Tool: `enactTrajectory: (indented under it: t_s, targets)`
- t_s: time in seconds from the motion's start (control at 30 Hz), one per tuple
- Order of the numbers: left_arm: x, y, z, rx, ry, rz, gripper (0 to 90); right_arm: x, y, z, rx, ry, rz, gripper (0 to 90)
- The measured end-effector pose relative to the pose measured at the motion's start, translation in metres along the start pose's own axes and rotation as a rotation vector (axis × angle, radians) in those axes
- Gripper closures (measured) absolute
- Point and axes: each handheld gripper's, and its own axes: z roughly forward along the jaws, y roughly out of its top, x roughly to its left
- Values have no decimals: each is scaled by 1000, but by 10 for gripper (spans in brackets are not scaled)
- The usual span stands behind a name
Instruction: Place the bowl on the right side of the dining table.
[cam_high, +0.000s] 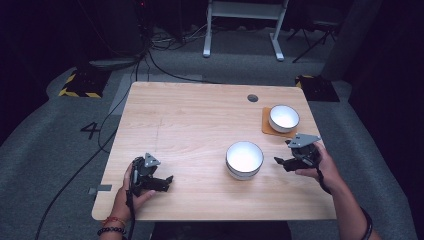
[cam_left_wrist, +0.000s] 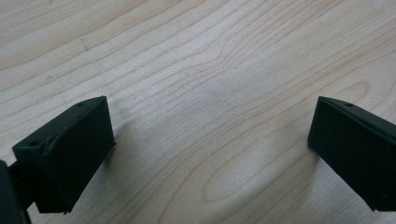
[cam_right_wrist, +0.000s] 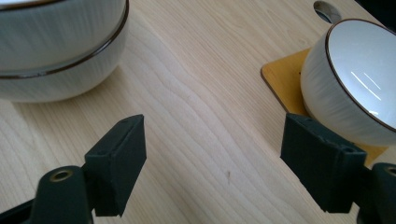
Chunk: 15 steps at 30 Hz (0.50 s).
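The stacked white bowls (cam_high: 244, 160) are sitting on the bare wooden table (cam_high: 200, 120), in its near right part; in the right gripper view the stack (cam_right_wrist: 56, 51) is showing a dark rim line where one bowl is nesting in another. Taking that stack as the landmark, the right gripper (cam_high: 281, 162) is hovering just to its right, apart from it, with its jaws pointing toward the stack. In its own view the right gripper (cam_right_wrist: 212, 158) is standing spread wide with nothing but wood between the jaws, so it is released. Beyond the stack and to its right, a single white bowl (cam_high: 284, 118) is resting on an orange square coaster (cam_high: 266, 128), well apart from the stack; in the right gripper view this bowl (cam_right_wrist: 350, 79) is lying close behind one jaw. A round hole (cam_high: 252, 98) is sitting in the tabletop farther back. Well to the left of the stack, the left gripper (cam_high: 167, 181) is resting low over the table, its jaws (cam_left_wrist: 210, 149) also spread wide, holding nothing.
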Motion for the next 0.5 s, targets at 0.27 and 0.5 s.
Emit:
enactTrajectory:
  t_s: [0.27,0.5]
  targets:
    - [0,0,0,0,1,-1,5,4,-14,-5,12,7,9,225]
    - [0,0,0,0,1,-1,5,9,-30,-6,35,8,15,225]
